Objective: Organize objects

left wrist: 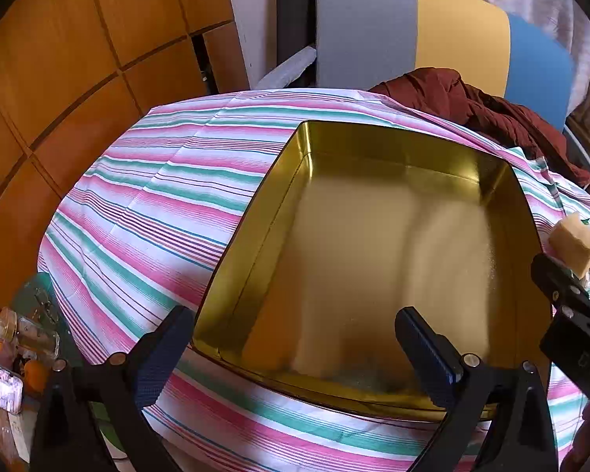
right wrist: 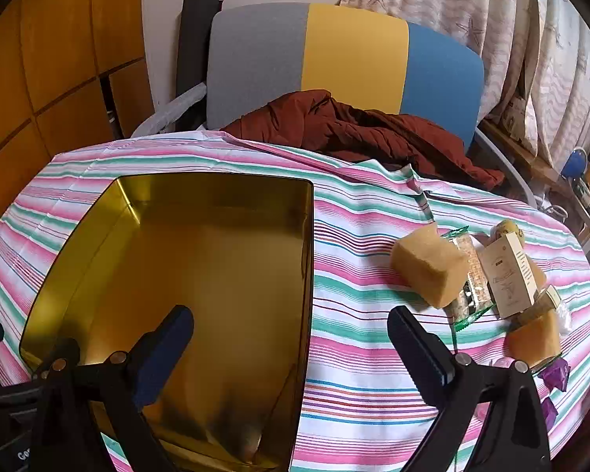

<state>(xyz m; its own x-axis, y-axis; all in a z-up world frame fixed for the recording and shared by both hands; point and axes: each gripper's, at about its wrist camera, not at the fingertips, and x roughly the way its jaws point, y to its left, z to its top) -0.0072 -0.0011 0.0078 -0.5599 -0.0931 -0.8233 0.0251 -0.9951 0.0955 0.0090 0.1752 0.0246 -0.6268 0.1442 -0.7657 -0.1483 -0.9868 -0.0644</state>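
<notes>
On the right half of the striped bench (right wrist: 358, 212), well apart from the gold tin (right wrist: 98, 236), lies the small heap of things to be put away: a yellow sponge block (right wrist: 428, 267) nearest the tin, a clear-wrapped snack packet (right wrist: 470, 275) touching its right side, a cream carton (right wrist: 509, 275) leaning beyond that, and a second sponge block (right wrist: 535, 340) nearer the camera. The right gripper (right wrist: 291, 338) hangs over the tin's right wall with its jaws wide apart and holding nothing; the heap lies ahead and to the right of them. The sponge block's long axis runs slantwise from far left to near right, so the jaws would likely need to swing right and turn a little to span its short sides. The left gripper (left wrist: 295, 342), jaws likewise spread and empty, straddles the tin's near left corner, with the tin (left wrist: 279, 181) showing a bare interior; from there only the sponge (left wrist: 572, 249) peeks in at the far right edge. The right hand is plainly nearer, so the first pick looks to be its job.
</notes>
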